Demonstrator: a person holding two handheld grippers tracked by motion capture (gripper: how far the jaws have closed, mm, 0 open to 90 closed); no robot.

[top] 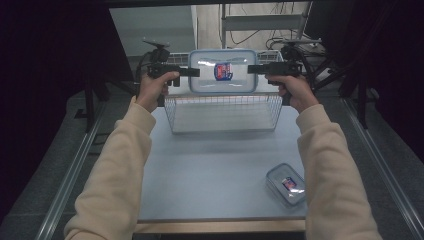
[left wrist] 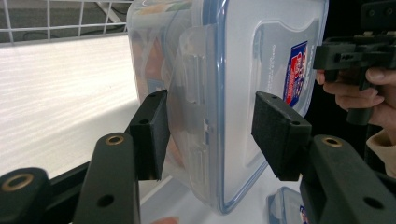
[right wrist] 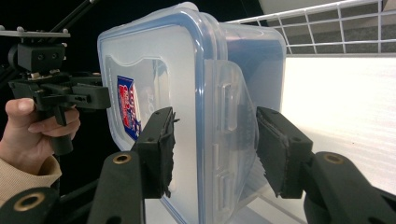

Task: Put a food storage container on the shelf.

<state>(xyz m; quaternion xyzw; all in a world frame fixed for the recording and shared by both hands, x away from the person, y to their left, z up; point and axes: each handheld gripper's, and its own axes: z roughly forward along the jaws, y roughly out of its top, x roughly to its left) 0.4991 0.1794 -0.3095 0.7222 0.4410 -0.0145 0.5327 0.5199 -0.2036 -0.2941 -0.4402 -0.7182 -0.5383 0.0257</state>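
Observation:
A clear plastic container (top: 222,72) with a blue-rimmed lid and a red-and-blue label hangs in the air above a wire basket (top: 222,107), its lid turned toward me. My left gripper (top: 194,72) is shut on the container's left side, and my right gripper (top: 252,69) is shut on its right side. In the left gripper view the jaws (left wrist: 210,135) straddle the container (left wrist: 243,56) at a side clip. The right gripper view has the jaws (right wrist: 215,149) clamped across the opposite clip of the container (right wrist: 154,60).
A second, smaller lidded container (top: 286,185) lies on the grey table (top: 210,170) at the front right. The basket stands at the table's far edge. Dark stands and cables flank the table on both sides.

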